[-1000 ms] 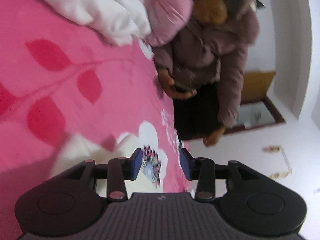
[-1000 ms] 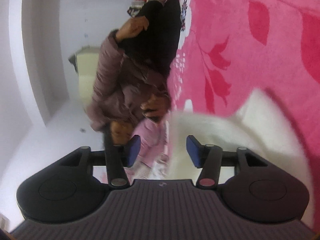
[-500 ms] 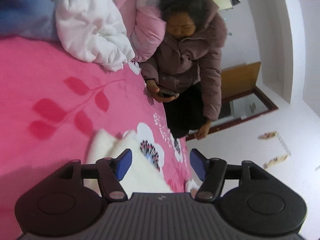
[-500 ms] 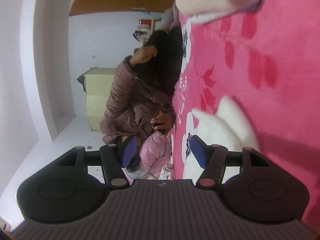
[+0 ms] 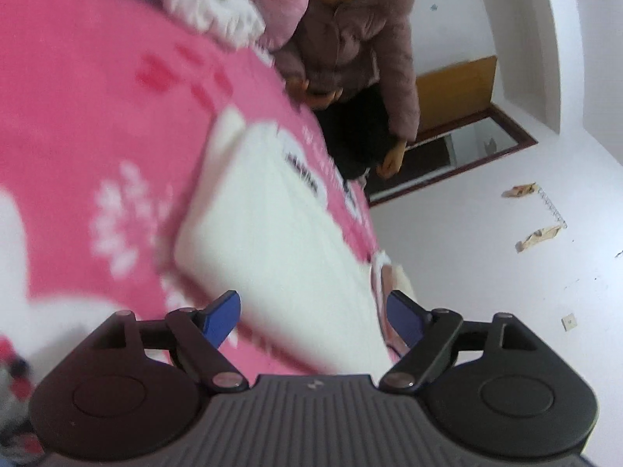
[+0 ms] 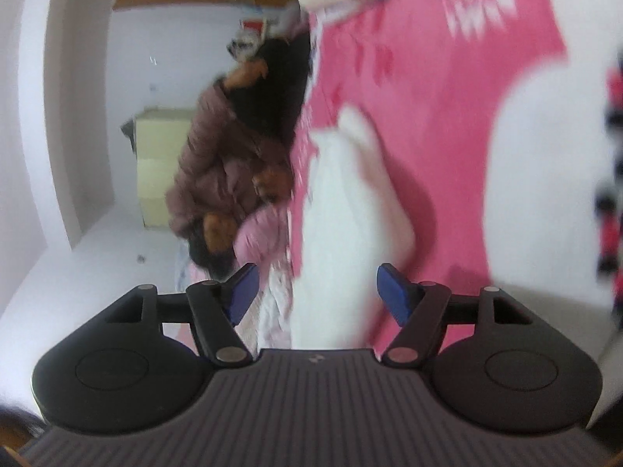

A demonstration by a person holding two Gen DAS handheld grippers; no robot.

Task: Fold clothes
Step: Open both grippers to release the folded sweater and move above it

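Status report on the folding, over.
Left tongs and right tongs open, jaws just widening, nothing gripped. White garment lies flat on the pink blanket. Person stands at the bedside.

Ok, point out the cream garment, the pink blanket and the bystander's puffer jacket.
cream garment (image 5: 280, 225), left wrist view, middle of its flat top.
pink blanket (image 5: 97, 89), left wrist view, bare pink area.
puffer jacket (image 5: 350, 39), left wrist view, chest.

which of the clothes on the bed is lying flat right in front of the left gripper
The cream white garment, spread flat before the left gripper; the white bundle and pink jacket sit crumpled far off.
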